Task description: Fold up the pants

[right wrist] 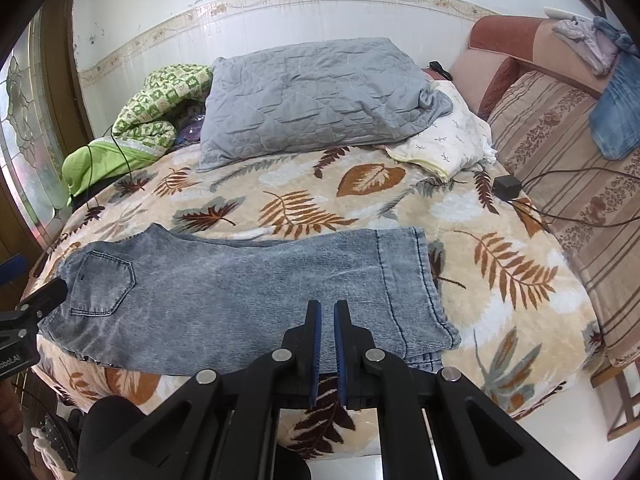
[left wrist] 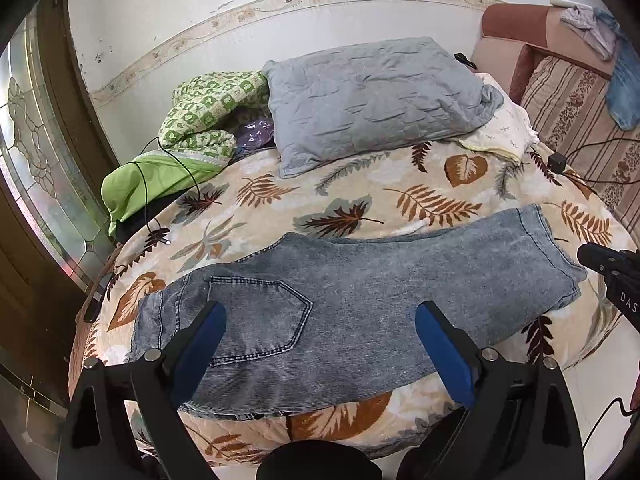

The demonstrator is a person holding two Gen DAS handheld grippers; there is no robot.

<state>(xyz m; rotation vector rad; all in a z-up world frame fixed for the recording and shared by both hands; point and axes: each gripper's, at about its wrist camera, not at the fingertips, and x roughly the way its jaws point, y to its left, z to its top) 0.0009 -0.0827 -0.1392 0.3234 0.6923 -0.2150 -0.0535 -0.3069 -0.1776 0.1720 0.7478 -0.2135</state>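
From the left wrist, the left gripper (left wrist: 320, 312) stands spread over the jeans (left wrist: 340, 300) lying on the leaf-print blanket (left wrist: 360, 200); "DAS" shows, cut off. From the right wrist, the right gripper (right wrist: 327, 312) is nearly pressed together, empty; a grey pillow (right wrist: 312, 92) lies beyond.

White tiled wall (right wrist: 160, 20) with floral border; leaf-print bed (right wrist: 500, 216); striped sofa (right wrist: 560, 152); leaded-glass door (left wrist: 36, 152) at left.

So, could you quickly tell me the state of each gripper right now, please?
Left gripper: open, holding nothing, above the pants.
Right gripper: closed, empty.
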